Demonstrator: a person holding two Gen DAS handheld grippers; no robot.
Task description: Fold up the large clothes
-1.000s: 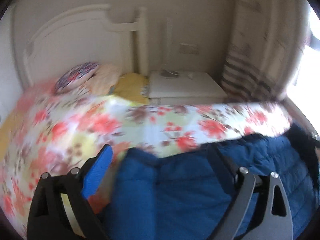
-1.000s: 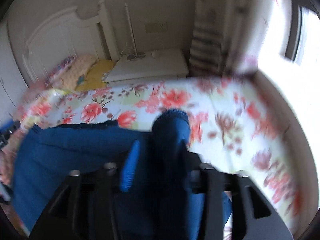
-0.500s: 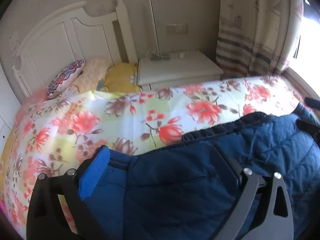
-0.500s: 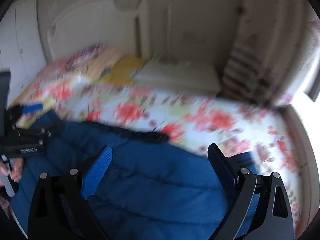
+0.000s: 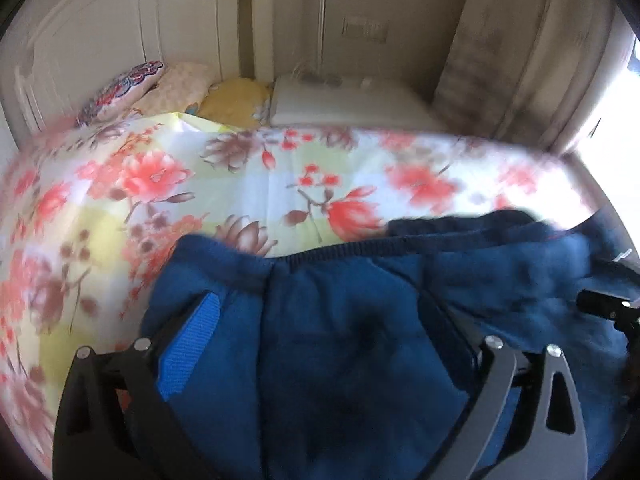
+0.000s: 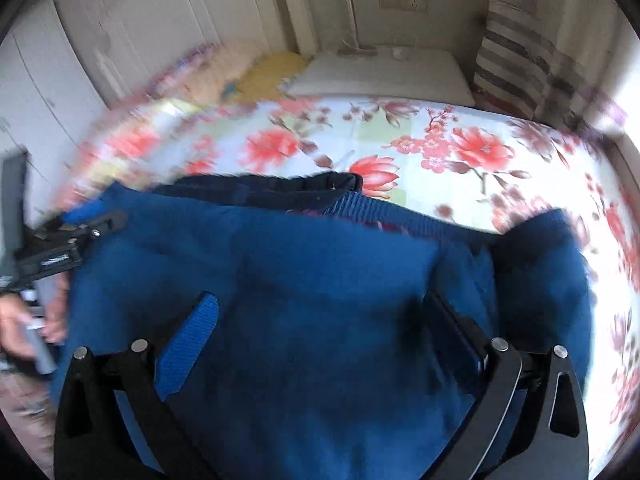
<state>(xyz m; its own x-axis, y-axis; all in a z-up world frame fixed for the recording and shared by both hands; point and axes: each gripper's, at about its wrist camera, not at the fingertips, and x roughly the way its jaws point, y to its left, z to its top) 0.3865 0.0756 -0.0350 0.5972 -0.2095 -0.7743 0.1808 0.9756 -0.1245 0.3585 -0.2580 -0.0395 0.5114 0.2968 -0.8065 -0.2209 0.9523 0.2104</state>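
Observation:
A large dark blue padded jacket [image 5: 360, 320] lies spread on the floral bedspread [image 5: 240, 184], its dark collar edge toward the headboard. In the left wrist view my left gripper [image 5: 320, 312] is open, fingers wide apart over the jacket's left part. In the right wrist view my right gripper [image 6: 320, 312] is open over the jacket [image 6: 300, 280], whose ribbed collar [image 6: 360, 204] lies ahead. The left gripper also shows at the left edge of the right wrist view [image 6: 60, 248], by the jacket's left side. Neither gripper holds cloth.
A white headboard [image 5: 120, 40], several pillows [image 5: 172, 88] and a white nightstand [image 5: 348, 100] lie beyond the bed. A striped curtain [image 6: 520, 52] hangs at the right by a bright window. The bedspread's right edge [image 6: 616, 240] is close to the jacket.
A second ago my right gripper was shut on a jacket sleeve; it has let go and opened. Both grippers have moved over the jacket, which now lies flatter.

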